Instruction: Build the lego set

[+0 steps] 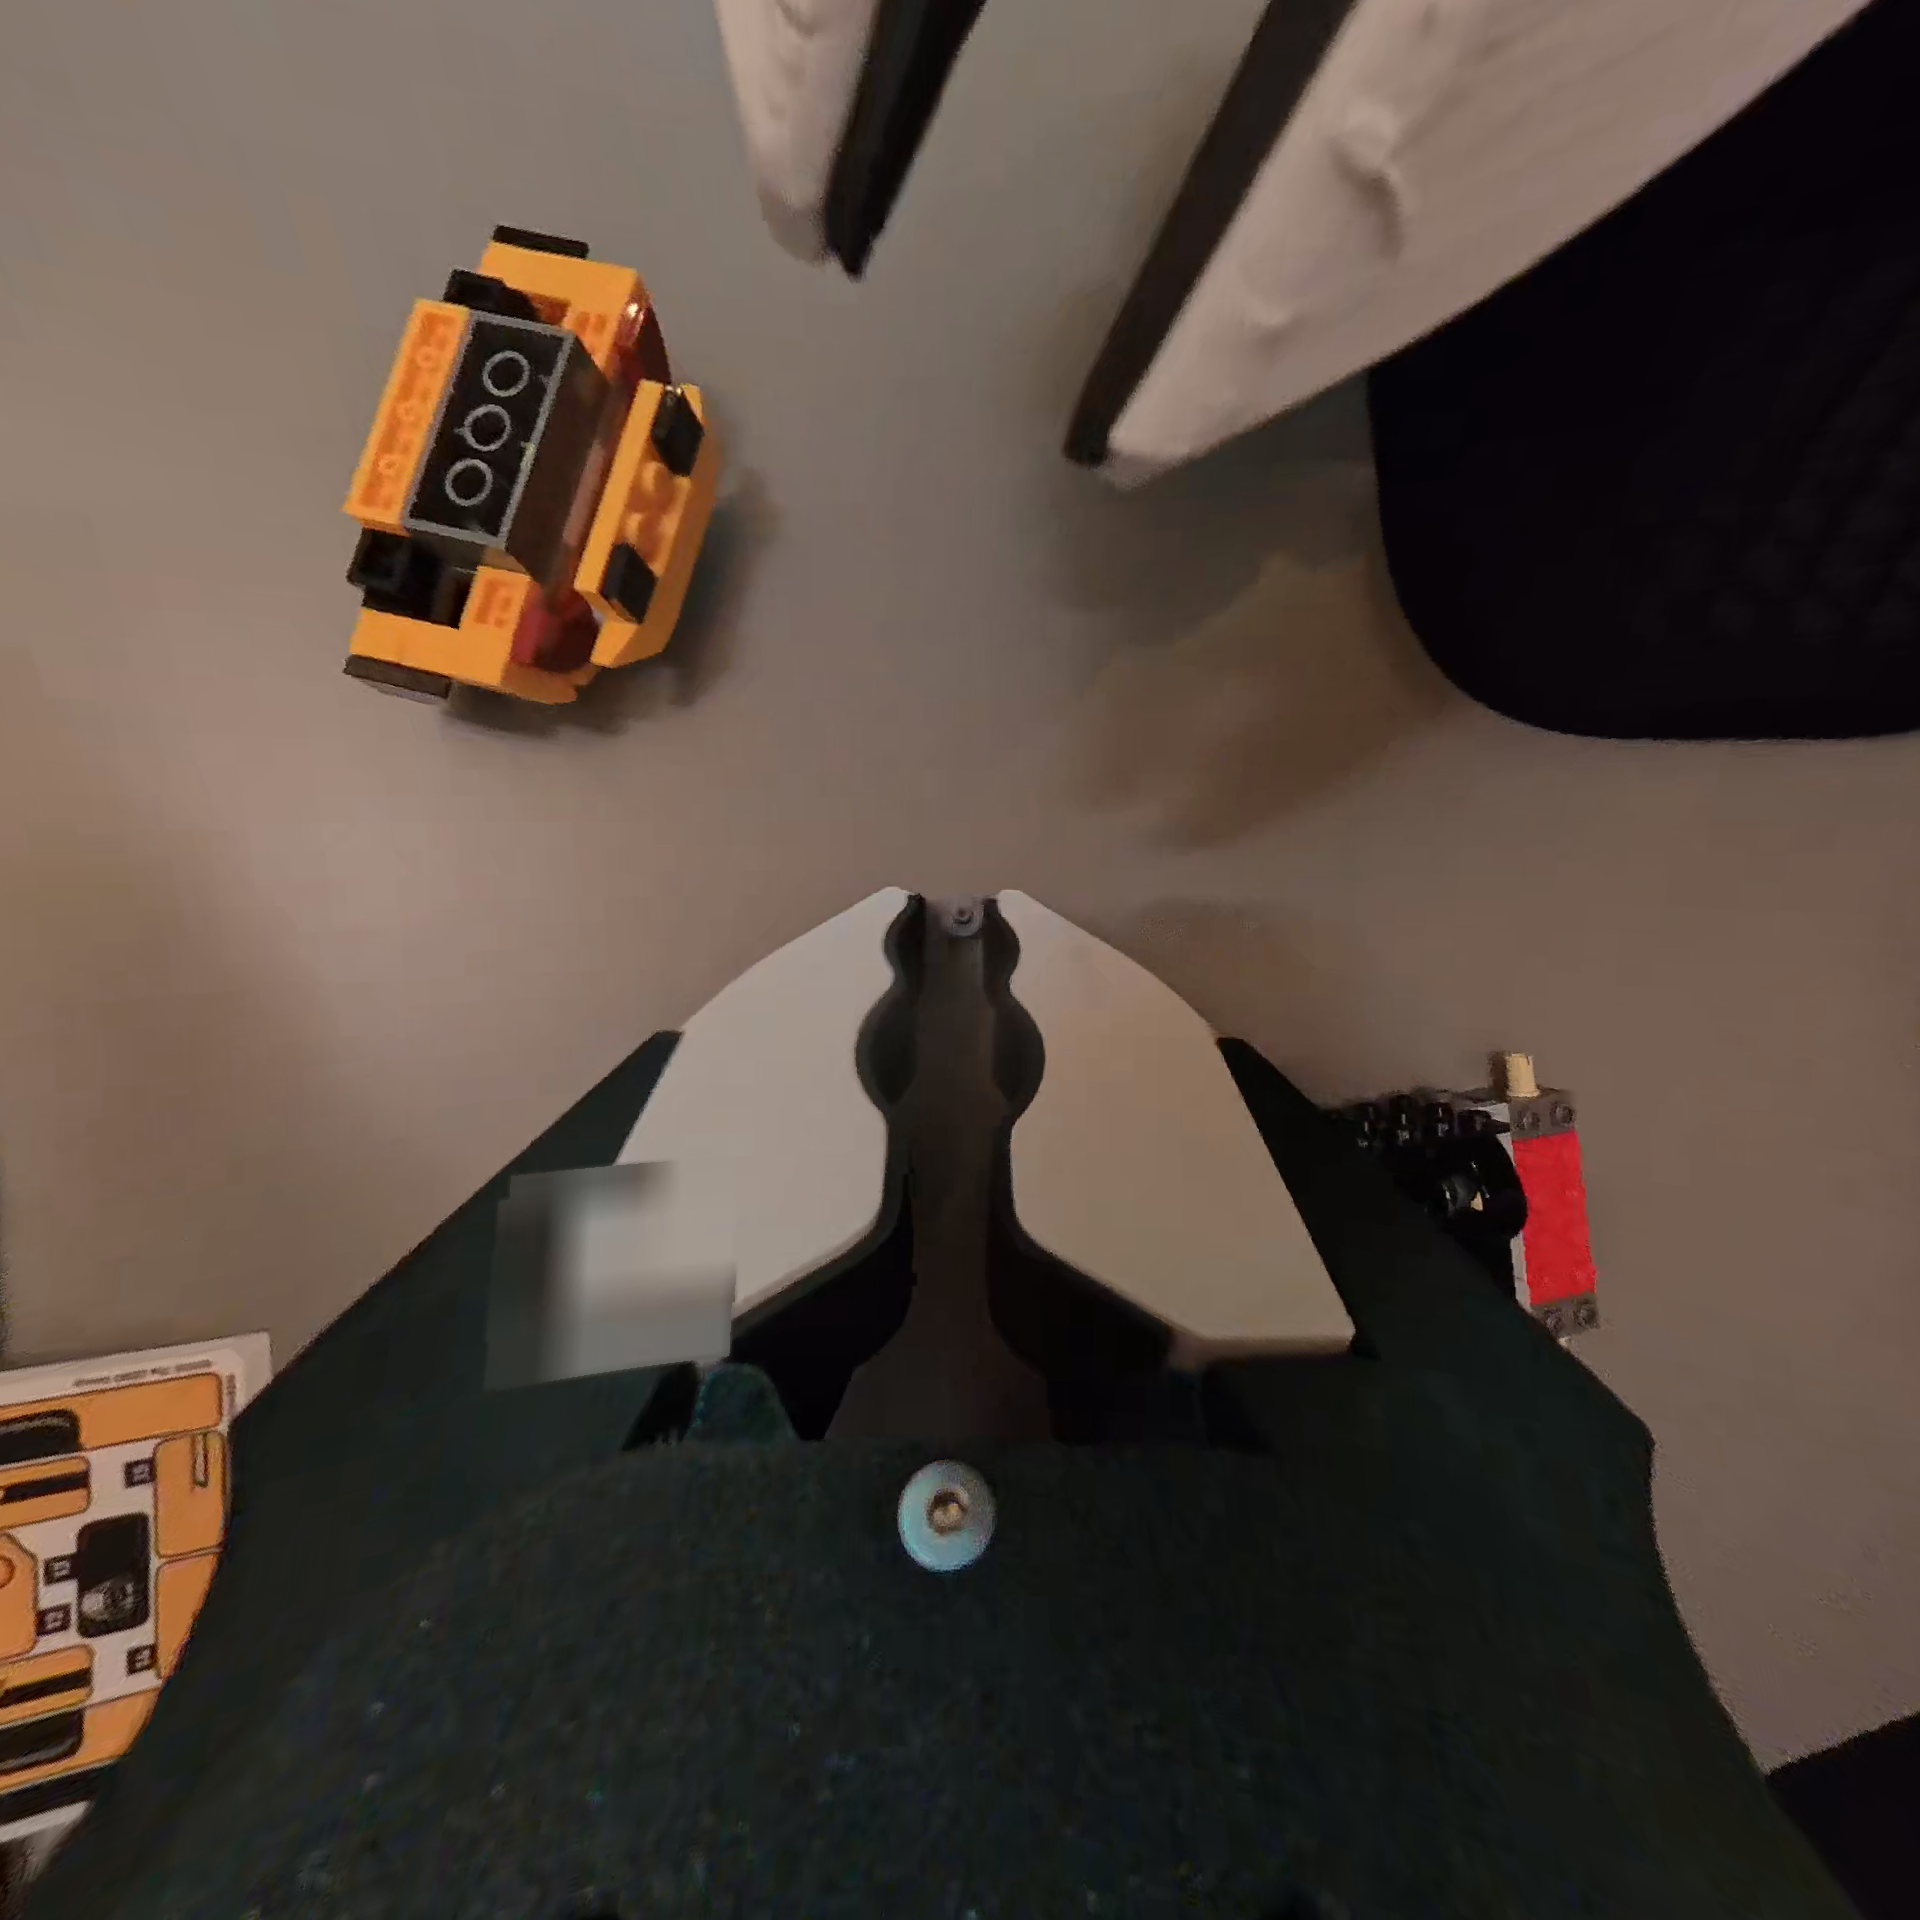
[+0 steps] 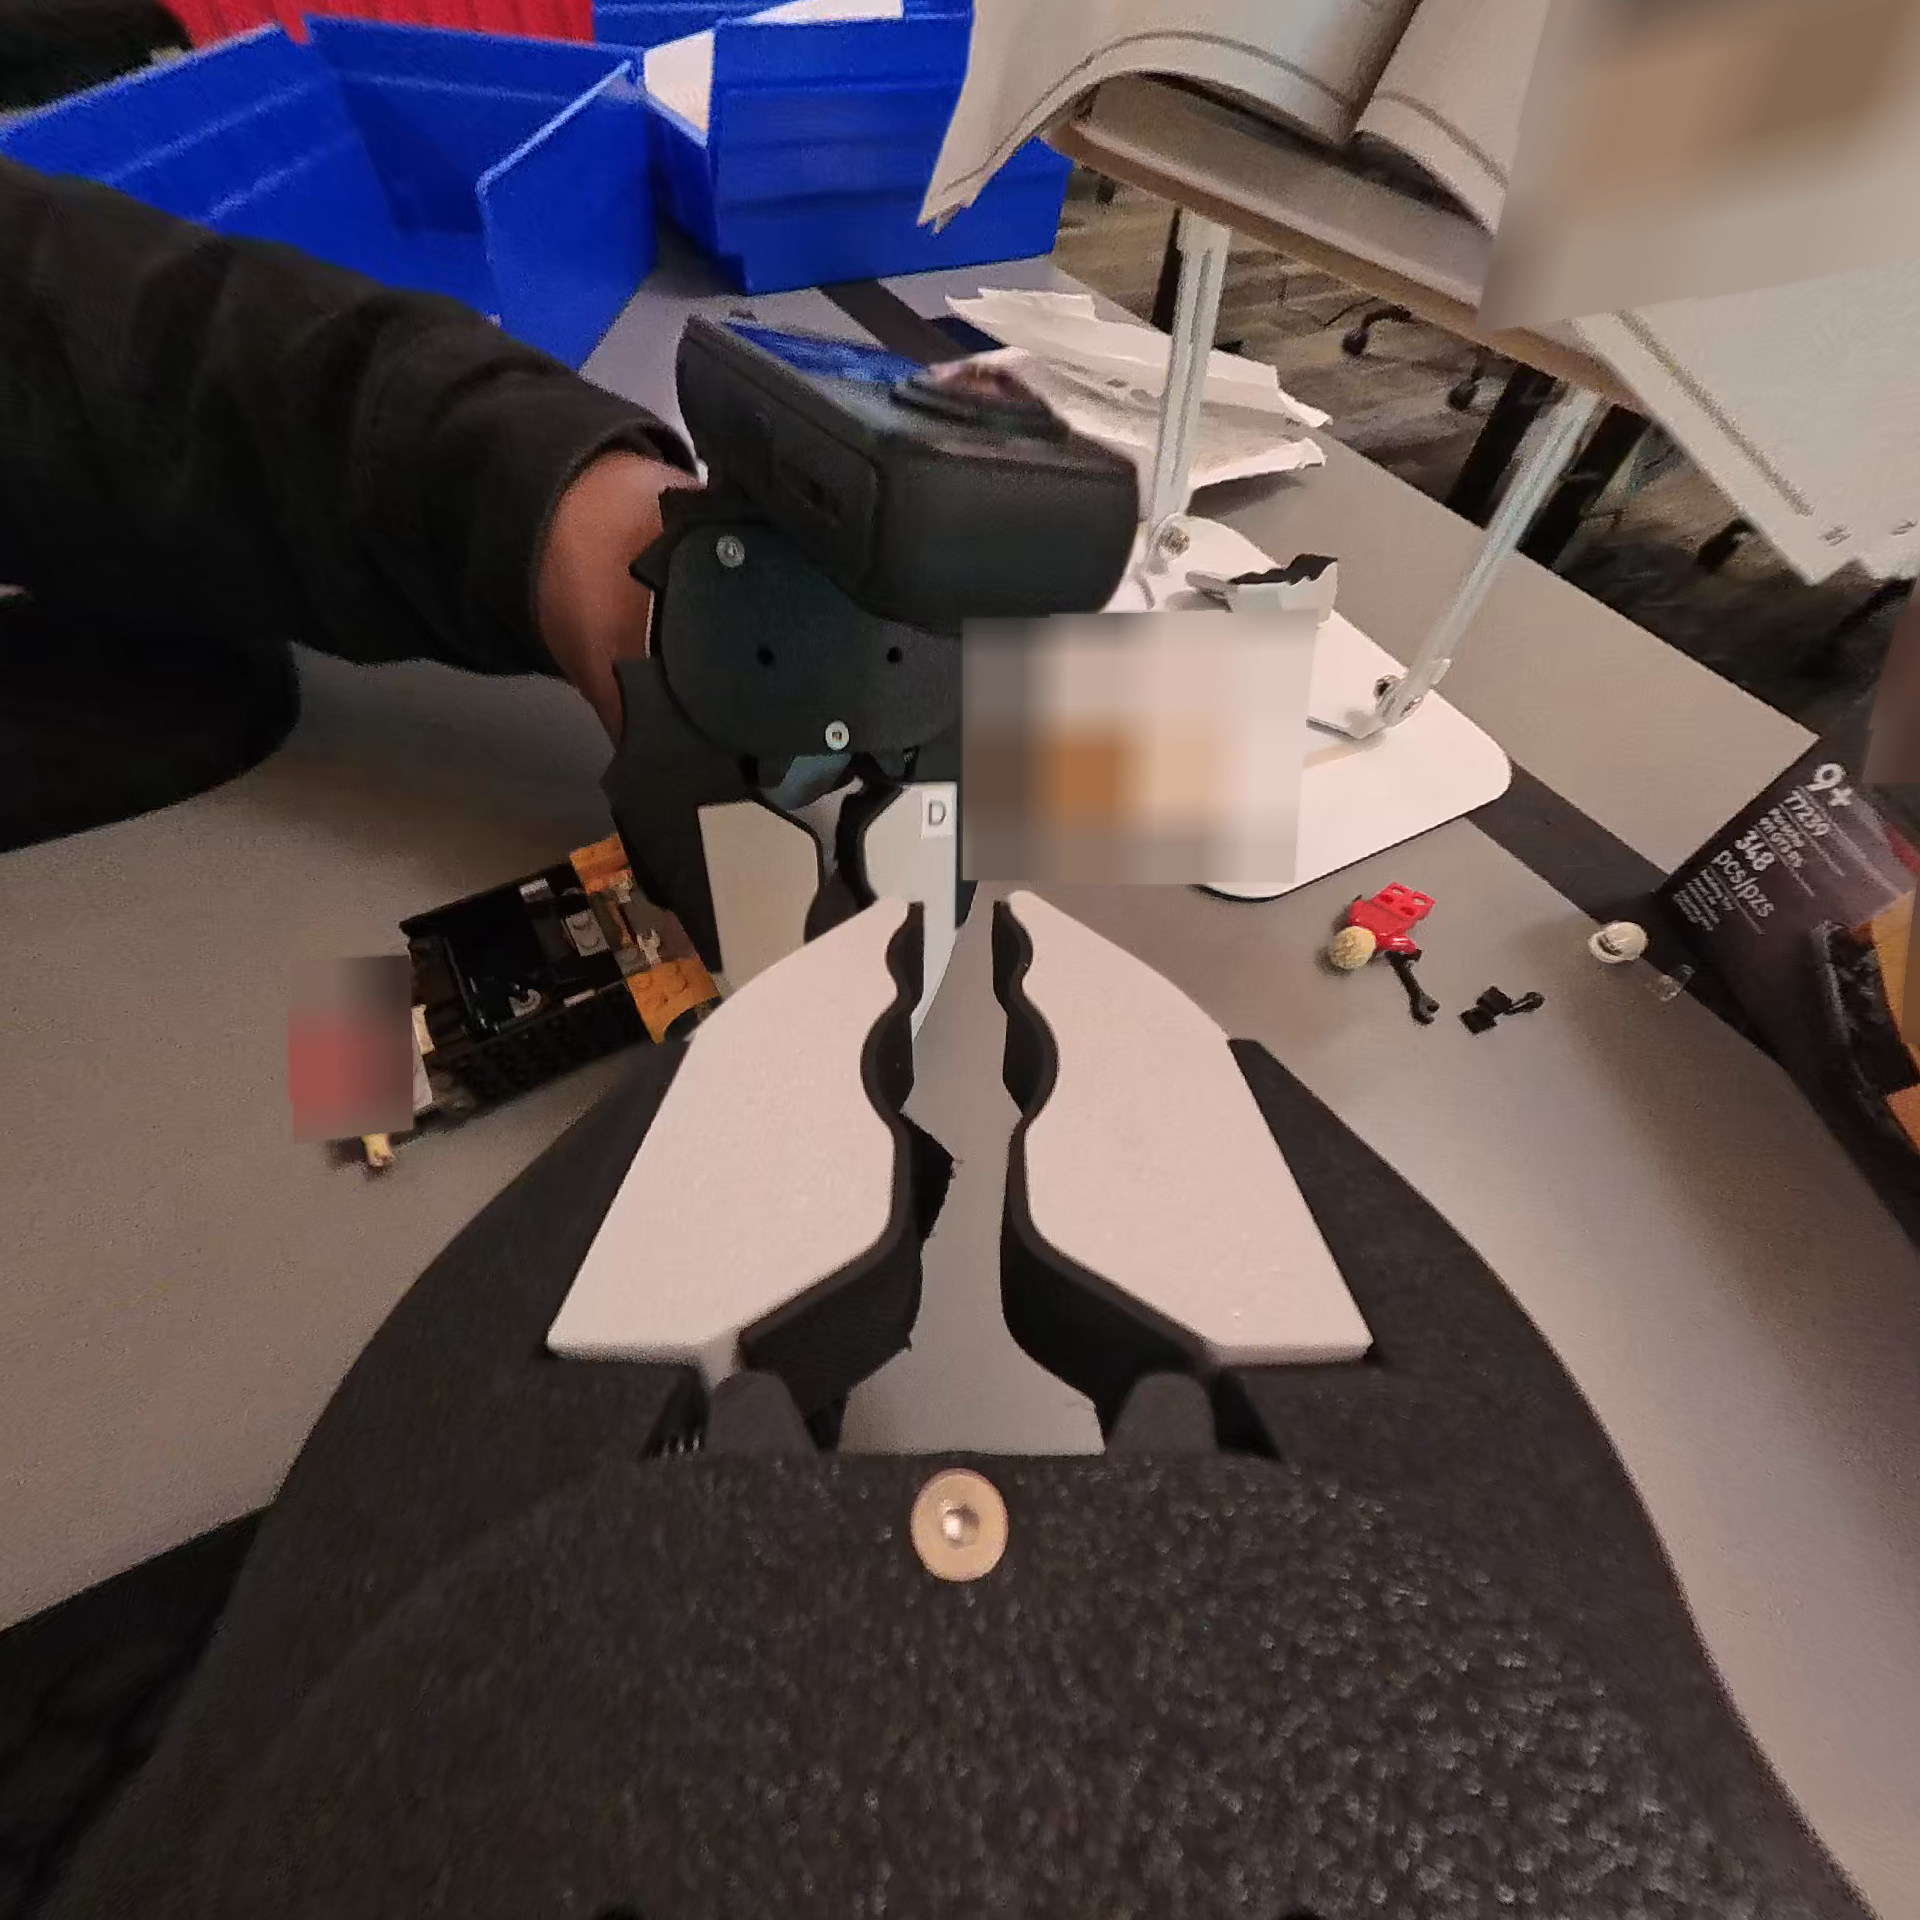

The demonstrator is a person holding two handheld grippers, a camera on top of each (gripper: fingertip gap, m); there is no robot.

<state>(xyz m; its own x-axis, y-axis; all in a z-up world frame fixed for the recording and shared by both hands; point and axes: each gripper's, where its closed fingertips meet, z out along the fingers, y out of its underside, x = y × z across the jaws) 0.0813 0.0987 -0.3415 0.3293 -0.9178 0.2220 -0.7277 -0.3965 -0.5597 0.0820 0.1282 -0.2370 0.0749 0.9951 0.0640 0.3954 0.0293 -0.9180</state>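
A grey table (image 1: 935, 727) fills the left wrist view, seen from above. The left gripper (image 1: 961, 914) points down at it, its white fingers nearly closed and pinching a tiny grey piece (image 1: 966, 920) at the tips. Up and to the left of those tips, well apart, sits an orange and black lego vehicle body (image 1: 530, 468) on the tabletop. Just beside the gripper's right flank lies a black lego chassis with a red end panel (image 1: 1496, 1195), partly hidden by the gripper body. A printed sheet with orange shapes (image 1: 104, 1538) lies at the lower left edge.

In the right wrist view, the right gripper (image 2: 956, 925) hovers low over the table with its fingers a narrow gap apart and nothing between them. Straight ahead, a hand in a dark sleeve (image 2: 597, 592) holds the left gripper upright. Blue bins (image 2: 582, 177) stand at the back, and a white stand (image 2: 1382, 758) rises behind. To the right lies a dark lego box (image 2: 1787, 935). Small loose lego parts (image 2: 1392, 935), red and black, lie between stand and box.
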